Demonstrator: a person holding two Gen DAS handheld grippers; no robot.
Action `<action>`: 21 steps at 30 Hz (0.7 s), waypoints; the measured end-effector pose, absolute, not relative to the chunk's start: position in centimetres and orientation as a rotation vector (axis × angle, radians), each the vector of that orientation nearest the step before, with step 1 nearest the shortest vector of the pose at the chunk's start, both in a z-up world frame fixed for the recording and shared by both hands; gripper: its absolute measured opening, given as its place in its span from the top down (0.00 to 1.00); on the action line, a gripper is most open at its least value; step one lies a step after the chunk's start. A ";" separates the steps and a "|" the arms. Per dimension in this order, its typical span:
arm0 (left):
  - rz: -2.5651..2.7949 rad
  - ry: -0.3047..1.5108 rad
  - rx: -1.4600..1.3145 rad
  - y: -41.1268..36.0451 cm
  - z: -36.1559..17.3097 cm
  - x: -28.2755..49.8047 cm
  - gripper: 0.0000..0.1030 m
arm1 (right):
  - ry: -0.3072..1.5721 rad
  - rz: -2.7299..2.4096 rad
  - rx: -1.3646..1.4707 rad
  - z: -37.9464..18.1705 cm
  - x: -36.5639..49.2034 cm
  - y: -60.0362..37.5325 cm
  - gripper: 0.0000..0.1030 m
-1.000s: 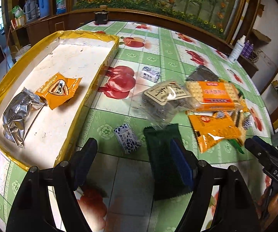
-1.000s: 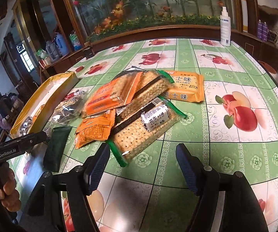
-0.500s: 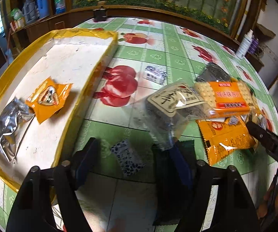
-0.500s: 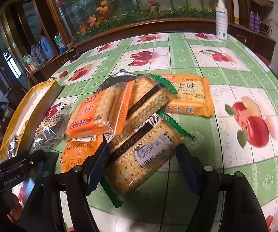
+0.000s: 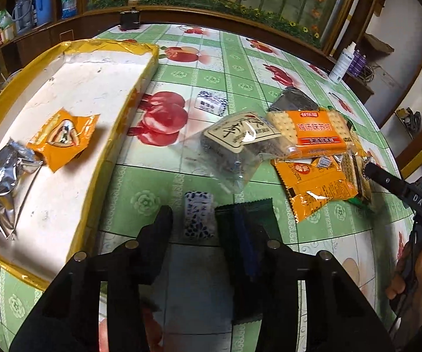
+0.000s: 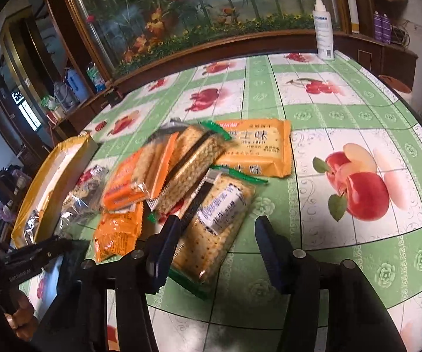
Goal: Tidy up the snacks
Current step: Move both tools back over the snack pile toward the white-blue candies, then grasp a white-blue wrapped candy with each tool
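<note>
In the left wrist view my left gripper (image 5: 202, 215) straddles a small blue-and-white patterned packet (image 5: 198, 217) on the tablecloth. Its jaws are closing, with a gap still on both sides of the packet. Its right finger lies over a dark green packet (image 5: 255, 208). In the right wrist view my right gripper (image 6: 217, 226) is around the near end of a green-edged cracker pack (image 6: 219, 214). Those jaws are closing too, and the right pad is clear of the pack. A yellow-rimmed tray (image 5: 140, 88) holds an orange packet (image 5: 61, 138) and a silver one (image 5: 3, 182).
A pile of snacks lies mid-table: a clear bag with a calligraphy label (image 5: 240, 138), orange cracker packs (image 6: 132, 176), a wide orange pack (image 6: 258, 149). Another patterned packet (image 5: 211, 102) lies apart. A spray bottle (image 6: 323, 29) stands at the far edge. A hand (image 5: 416, 272) holds the right gripper.
The left jaws have narrowed around the small patterned packet. The right gripper has come forward over the green-edged cracker pack, and its jaws have narrowed.
</note>
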State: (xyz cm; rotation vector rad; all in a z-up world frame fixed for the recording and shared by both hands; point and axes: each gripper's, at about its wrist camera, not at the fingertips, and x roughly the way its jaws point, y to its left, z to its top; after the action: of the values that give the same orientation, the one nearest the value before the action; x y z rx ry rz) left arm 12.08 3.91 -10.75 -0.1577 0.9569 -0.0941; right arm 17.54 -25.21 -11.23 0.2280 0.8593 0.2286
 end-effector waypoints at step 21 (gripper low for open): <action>-0.116 0.954 -0.153 3.6 -10.9 11.9 0.85 | 0.840 0.245 0.198 -11.0 17.9 -24.8 0.86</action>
State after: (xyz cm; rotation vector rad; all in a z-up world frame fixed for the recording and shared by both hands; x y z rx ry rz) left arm 11.89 3.62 -10.87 -0.1534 0.9545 -0.1155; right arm 17.91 -24.82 -10.98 0.1979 0.8398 0.2451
